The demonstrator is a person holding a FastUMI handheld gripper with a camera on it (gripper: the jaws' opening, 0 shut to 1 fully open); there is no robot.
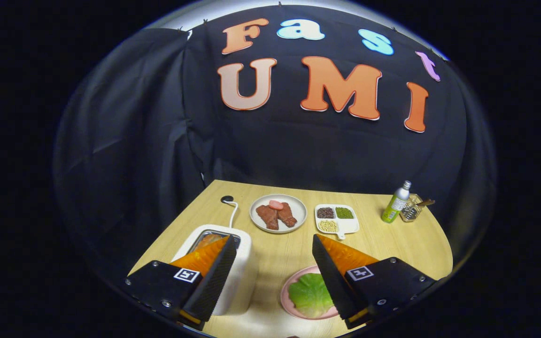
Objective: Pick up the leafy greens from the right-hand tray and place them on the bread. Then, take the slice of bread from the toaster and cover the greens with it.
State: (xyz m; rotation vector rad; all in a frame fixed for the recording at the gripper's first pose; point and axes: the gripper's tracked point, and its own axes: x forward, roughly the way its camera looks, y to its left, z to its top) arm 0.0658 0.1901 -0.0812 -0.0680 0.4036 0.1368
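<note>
- Gripper view shows us the gripper (274, 244) held above the wooden table (392, 244), looking down and forward along its two fingers.
- Its fingers stand wide apart and hold nothing; the table shows between them.
- We see the leafy greens (310, 295) lying on a pink plate (285, 295), low between the fingers and partly under the right finger (329, 277).
- We cannot tell if a slice of bread lies under the greens; only the green leaf and the pink rim are visible.
- The white toaster (240, 263) stands just behind the left finger (214, 277), with something orange-brown in its slot, which we take for the bread slice (204, 241).
- Further away we see a white plate with pieces of meat (277, 215), a divided dish with beans (335, 218), a green bottle (395, 203) and a small metal basket (411, 210).
- We judge that the greens are either not yet taken or already put down; the picture alone does not decide this.
- If the bread step is in hand, the next move needs us to turn the gripper left and lower it over the toaster slot, one finger on each side of the slice.
- The gripper is tilted downward, roughly level from side to side.
</note>
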